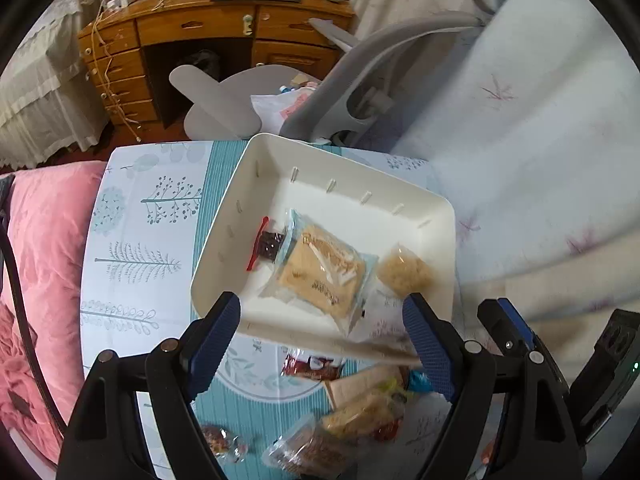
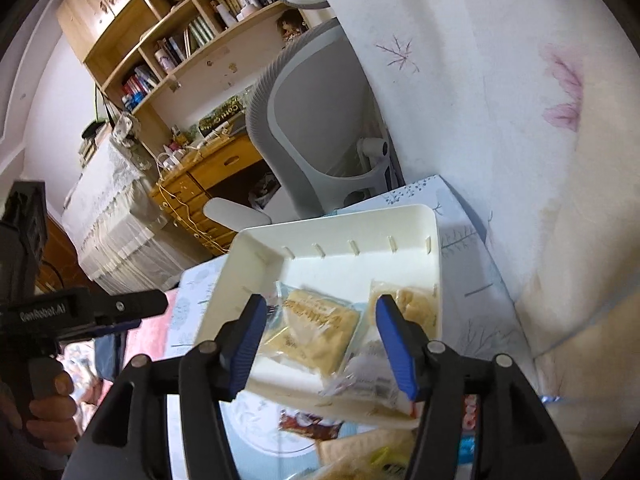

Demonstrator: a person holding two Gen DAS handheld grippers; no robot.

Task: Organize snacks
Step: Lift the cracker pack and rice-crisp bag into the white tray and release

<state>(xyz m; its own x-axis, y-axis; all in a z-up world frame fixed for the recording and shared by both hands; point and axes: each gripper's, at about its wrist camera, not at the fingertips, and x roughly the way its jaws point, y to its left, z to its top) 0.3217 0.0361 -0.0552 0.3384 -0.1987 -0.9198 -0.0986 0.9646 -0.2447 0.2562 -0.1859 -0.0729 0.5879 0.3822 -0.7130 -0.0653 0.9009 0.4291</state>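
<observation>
Both claws stand apart and grip nothing: the left claw (image 1: pixel 322 334) over the near rim of the white tray (image 1: pixel 436 216), the right claw (image 2: pixel 320 338) above it too; inside, toward its near right corner, lie a biscuit packet (image 1: pixel 322 274), a small dark packet (image 1: pixel 269 245) and a pale snack bag (image 1: pixel 406 272); several loose packets (image 1: pixel 352 412) remain on the tablecloth's near edge, so I judge the sorting partly done

The tray's (image 1: pixel 436 216) far half lies bare and open from above. A cracker pack (image 1: pixel 320 268) and two smaller packets fill its near half. Loose snacks (image 1: pixel 352 412) crowd the table (image 1: pixel 136 240) before it; a chair (image 1: pixel 360 80) stands close behind.
</observation>
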